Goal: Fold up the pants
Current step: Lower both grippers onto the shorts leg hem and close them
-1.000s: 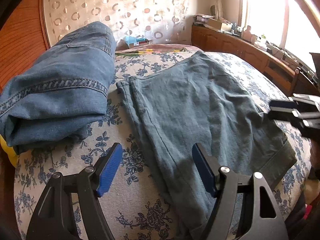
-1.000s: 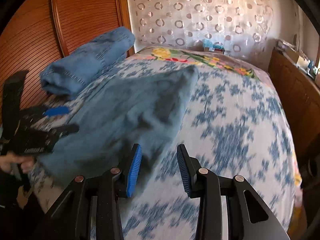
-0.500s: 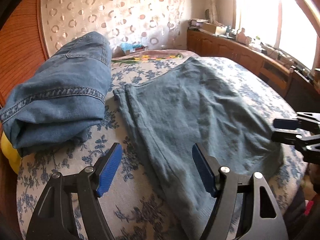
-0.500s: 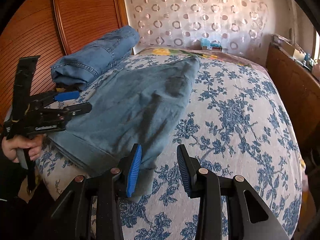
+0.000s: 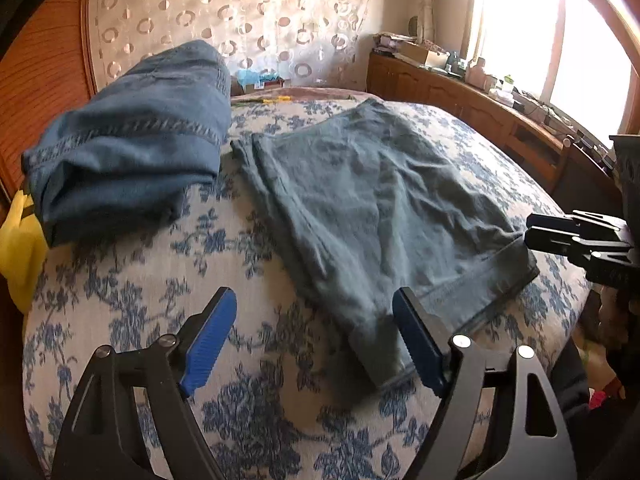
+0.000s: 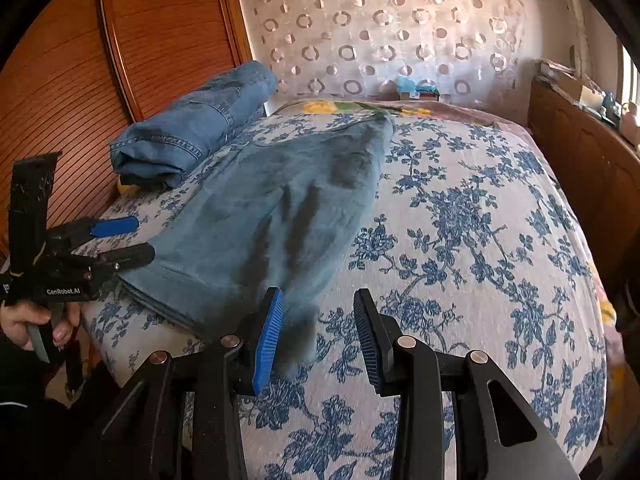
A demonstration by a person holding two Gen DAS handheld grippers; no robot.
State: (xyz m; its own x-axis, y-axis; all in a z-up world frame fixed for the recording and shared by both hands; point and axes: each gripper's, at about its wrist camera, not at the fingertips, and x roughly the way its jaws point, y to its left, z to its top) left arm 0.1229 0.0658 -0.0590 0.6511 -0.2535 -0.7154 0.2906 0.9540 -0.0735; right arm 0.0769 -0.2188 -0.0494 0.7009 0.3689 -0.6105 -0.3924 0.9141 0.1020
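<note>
Grey-blue, soft, slightly wrinkled cotton pants (image 5: 372,208) lie flat on the bed with the cream bedspread printed in blue flowers (image 5: 132,280); they taper from a wide hemmed end near the bed's front edge to a narrow end toward the headboard side. Seen from the right wrist, the same pants (image 6: 272,220) show dark crease shadows down the middle, thick stitched hem at the near end.

Left gripper (image 5: 312,344), black plastic frame with ribbed blue pads: jaws wide apart, empty, hanging over the bedspread just at the pants' near corner; the right-hand pad sits beside the hem, contact not clear. In the right wrist view the left gripper (image 6: 120,240) sits at the pants' hem edge, jaws parted, gripping no cloth, held by a bare hand (image 6: 36,320).

Right gripper (image 6: 318,336), same black frame and ribbed blue pads: jaws moderately apart, empty, over the pants' other near corner; a loose flap of fabric lies between and under the pads, not pinched. From the left wrist it shows as dark prongs (image 5: 560,236) just beside the hem corner.

Folded blue denim jeans, thick bundle with pale topstitching (image 5: 132,140), lie on the bed beside the pants, close but apart. Ribbed reddish wooden panel (image 6: 80,60) stands beyond the jeans.
</note>
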